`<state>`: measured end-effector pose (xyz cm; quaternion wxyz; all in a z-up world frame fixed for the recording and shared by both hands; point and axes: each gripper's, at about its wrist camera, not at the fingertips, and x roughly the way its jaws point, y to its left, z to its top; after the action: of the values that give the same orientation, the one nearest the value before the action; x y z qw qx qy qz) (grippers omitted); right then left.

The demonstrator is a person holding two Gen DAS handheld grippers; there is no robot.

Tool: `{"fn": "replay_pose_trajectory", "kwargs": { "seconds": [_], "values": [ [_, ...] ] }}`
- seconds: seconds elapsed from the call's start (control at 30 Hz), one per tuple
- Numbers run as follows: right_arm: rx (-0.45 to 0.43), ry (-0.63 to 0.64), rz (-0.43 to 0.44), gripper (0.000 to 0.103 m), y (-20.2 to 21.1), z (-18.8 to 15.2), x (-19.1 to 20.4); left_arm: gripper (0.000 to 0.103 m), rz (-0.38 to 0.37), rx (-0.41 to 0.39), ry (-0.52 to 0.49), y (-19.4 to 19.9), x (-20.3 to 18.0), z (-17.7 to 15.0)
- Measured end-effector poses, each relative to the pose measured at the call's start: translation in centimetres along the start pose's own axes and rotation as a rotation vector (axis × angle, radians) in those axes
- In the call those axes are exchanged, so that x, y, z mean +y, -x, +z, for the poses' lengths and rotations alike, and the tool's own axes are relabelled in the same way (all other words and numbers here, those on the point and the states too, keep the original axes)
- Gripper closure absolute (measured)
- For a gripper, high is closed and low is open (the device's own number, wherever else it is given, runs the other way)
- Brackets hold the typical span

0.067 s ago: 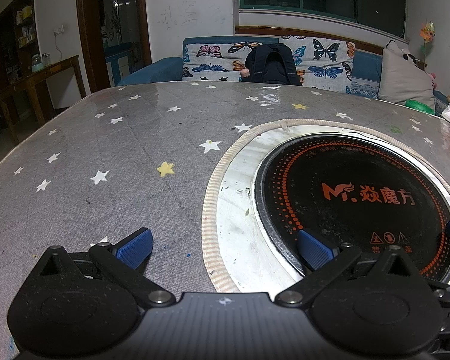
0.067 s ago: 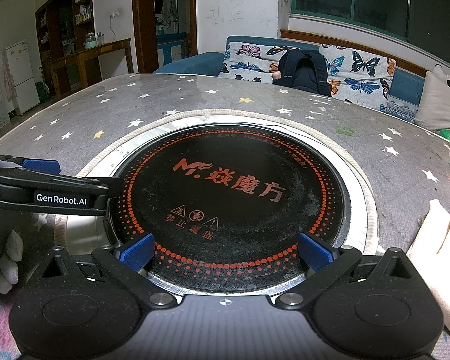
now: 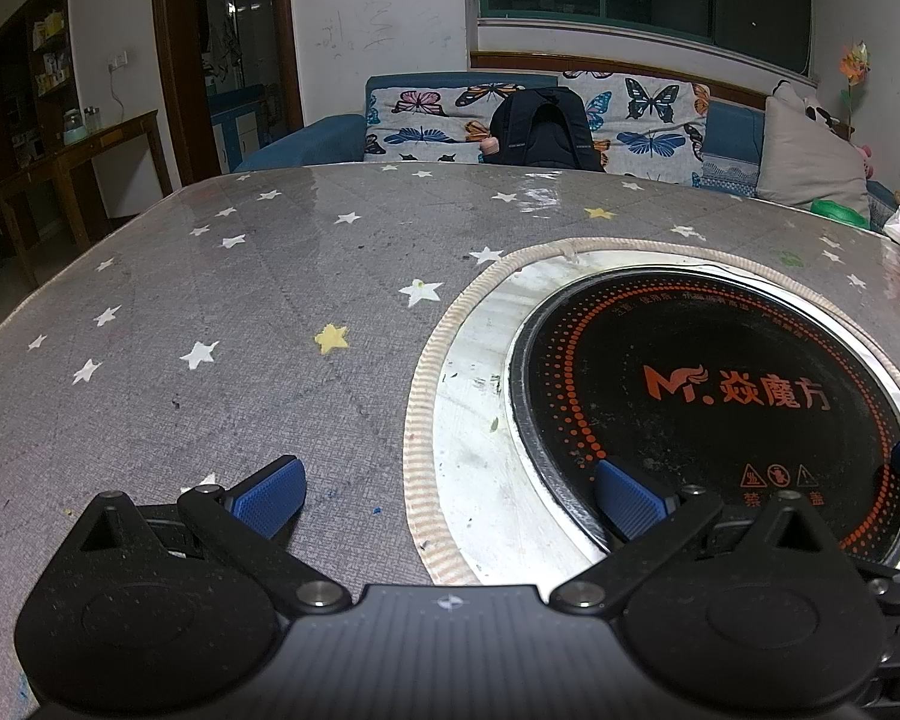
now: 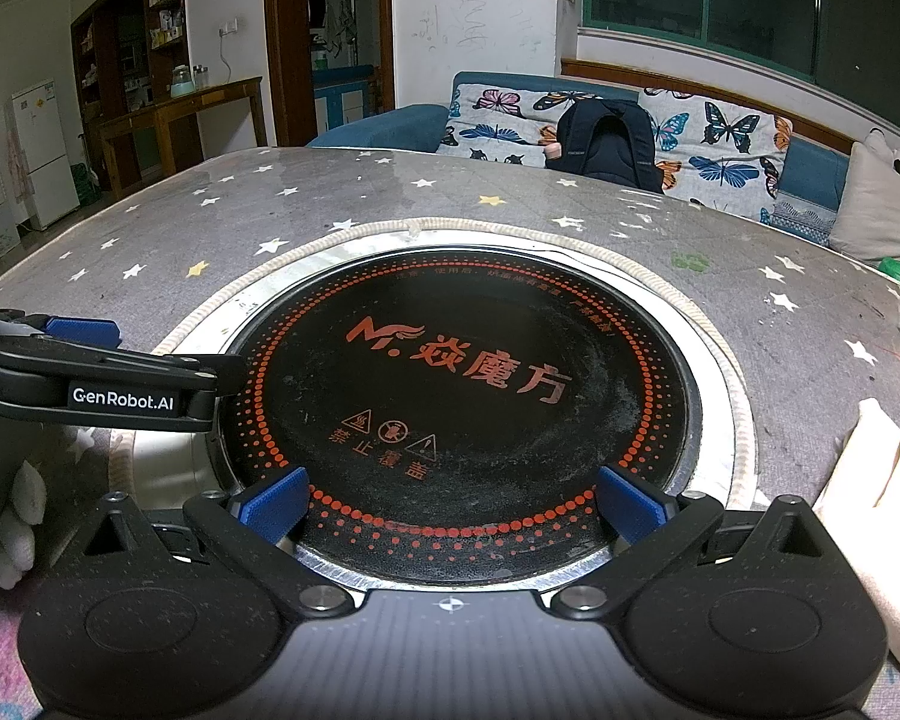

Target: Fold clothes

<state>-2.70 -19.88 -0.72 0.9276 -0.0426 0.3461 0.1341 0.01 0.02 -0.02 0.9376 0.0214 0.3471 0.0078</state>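
While both grippers' fingers point(image 4: 273, 504) gape empty, pale cloth point(image 4: 882, 480) lies right of them.

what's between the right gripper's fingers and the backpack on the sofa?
In the right wrist view: from the right gripper, the black cooktop, then star-print tablecloth, up to the backpack.

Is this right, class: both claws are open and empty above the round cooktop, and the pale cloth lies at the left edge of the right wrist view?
One detail is wrong. The pale cloth lies at the right edge of the right wrist view, not the left. The rest stands: the left claw and right claw are open and empty by the round cooktop.
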Motion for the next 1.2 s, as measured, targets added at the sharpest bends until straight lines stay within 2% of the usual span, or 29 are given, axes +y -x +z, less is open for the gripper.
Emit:
{"fn": "replay_pose_trajectory", "kwargs": {
  "seconds": [0.87, 1.2],
  "values": [
    [0.008, 0.012, 0.013, 0.0, 0.0, 0.1, 0.2, 0.0, -0.006, 0.002, -0.016, 0.3, -0.2, -0.1],
    [0.015, 0.014, 0.021, 0.0, 2.7, -1.0, -1.1, 0.0, -0.031, 0.012, -0.064, 1.6, -1.7, -0.8]
  ]
}}
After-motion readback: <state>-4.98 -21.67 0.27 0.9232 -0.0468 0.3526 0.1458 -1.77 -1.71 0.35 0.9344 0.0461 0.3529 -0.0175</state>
